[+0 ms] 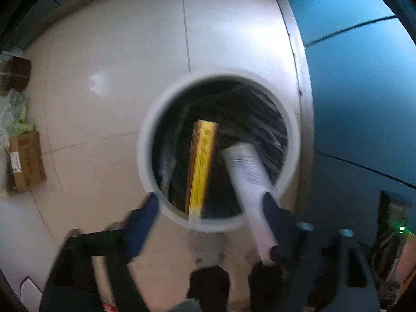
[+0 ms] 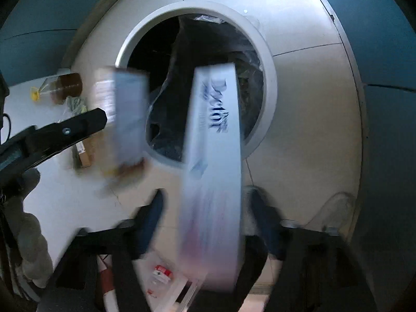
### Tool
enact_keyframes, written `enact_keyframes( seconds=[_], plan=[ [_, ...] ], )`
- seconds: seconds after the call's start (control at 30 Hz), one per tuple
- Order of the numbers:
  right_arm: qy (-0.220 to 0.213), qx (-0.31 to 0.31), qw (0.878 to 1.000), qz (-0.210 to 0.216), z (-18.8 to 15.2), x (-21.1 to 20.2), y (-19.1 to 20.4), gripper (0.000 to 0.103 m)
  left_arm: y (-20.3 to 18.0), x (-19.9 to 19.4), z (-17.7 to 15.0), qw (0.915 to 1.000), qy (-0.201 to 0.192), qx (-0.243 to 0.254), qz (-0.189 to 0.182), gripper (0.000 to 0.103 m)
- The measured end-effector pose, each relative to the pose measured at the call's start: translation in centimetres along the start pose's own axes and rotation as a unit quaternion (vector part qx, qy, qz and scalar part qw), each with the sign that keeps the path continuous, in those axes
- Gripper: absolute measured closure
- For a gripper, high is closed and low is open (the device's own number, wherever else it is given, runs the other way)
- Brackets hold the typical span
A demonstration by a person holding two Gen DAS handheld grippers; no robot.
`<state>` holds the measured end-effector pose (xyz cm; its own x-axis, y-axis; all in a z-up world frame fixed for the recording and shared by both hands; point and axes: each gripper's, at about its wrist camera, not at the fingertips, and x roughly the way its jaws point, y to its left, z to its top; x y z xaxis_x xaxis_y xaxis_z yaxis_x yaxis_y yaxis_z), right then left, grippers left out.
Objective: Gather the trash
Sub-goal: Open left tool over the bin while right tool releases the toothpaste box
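Left wrist view: left tool (image 1: 209, 202) wide open (nothing gripped), yellow box (image 1: 202, 166) over white bin (image 1: 145, 140).

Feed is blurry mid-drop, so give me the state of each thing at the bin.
Bin: open top, black liner, partly filled.
Yellow box: tilted, far end inside bin.
White box: tilted, far end over bin.
Left gripper: open.
Right gripper: open.
Bottle: lying on floor.
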<state>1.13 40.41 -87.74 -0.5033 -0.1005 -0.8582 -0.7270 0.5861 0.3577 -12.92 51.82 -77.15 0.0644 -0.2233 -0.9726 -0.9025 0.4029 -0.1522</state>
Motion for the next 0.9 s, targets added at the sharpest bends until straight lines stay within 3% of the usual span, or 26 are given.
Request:
enact_keyframes(
  seconds=[0.07,0.1,0.17,0.27,0.37,0.5,0.63,0.9],
  plan=[
    [-0.022,0.000,1.000,-0.021,0.0,-0.6,0.2,0.019,0.5,-0.8,-0.3,0.9996,-0.022,0.000,0.018,0.012],
    [-0.036,-0.001,0.999,-0.038,-0.1,-1.3,0.4,0.010,0.5,-1.2,-0.5,0.9992,-0.031,0.001,0.024,0.004],
    [-0.069,-0.008,0.994,-0.083,-0.4,-2.7,0.6,0.000,0.4,-2.6,-1.5,0.9965,-0.058,0.014,0.059,0.000],
    [-0.115,-0.023,0.983,-0.142,-1.9,-4.8,1.3,0.000,0.0,-4.6,-2.9,0.9893,-0.090,0.030,0.111,0.000],
    [-0.146,-0.029,0.975,-0.165,-3.1,-7.0,2.7,0.000,0.2,-7.1,-4.4,0.9865,-0.100,0.027,0.126,0.000],
    [-0.180,-0.039,0.968,-0.173,-5.7,-11.1,4.1,0.000,0.1,-10.9,-6.7,0.9847,-0.115,0.013,0.130,0.000],
    [-0.206,-0.046,0.964,-0.164,-8.8,-16.5,7.2,0.000,-0.4,-17.2,-9.8,0.9836,-0.134,-0.001,0.121,0.000],
    [-0.242,-0.075,0.956,-0.146,-17.9,-28.3,12.8,0.000,-2.5,-29.7,-16.1,0.9783,-0.173,-0.002,0.113,0.000]
  ],
)
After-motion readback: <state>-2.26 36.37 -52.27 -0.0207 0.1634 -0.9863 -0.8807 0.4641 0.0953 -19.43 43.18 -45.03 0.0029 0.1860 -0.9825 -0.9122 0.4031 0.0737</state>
